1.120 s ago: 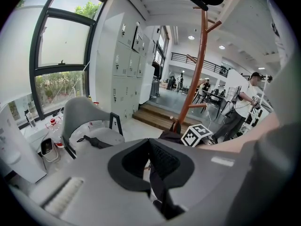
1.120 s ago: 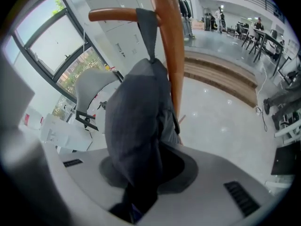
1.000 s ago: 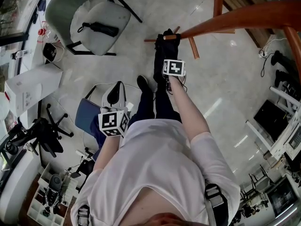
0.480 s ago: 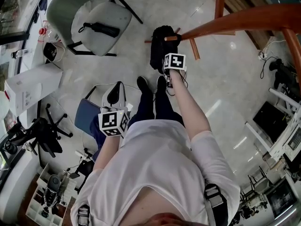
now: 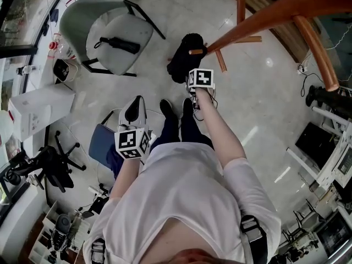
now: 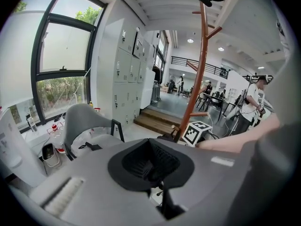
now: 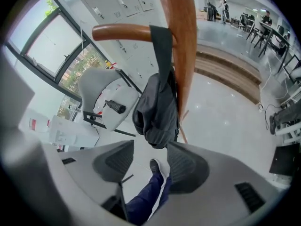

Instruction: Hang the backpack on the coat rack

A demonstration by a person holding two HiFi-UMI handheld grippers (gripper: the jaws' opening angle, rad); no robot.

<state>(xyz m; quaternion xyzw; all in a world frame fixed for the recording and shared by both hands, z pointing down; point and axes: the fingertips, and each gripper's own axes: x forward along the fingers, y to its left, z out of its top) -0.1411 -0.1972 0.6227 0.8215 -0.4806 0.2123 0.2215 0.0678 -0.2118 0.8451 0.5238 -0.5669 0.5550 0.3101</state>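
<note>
The right arm was stretched forward, and the right gripper pointed steeply down with its jaws spread wide. The left arm was bent close to the body, with the left gripper tilted gently down, its jaws pressed together.

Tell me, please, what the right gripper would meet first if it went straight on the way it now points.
Probably the bottom of the backpack on the coat rack, just beyond the open jaws of the right gripper; depth unclear.
</note>
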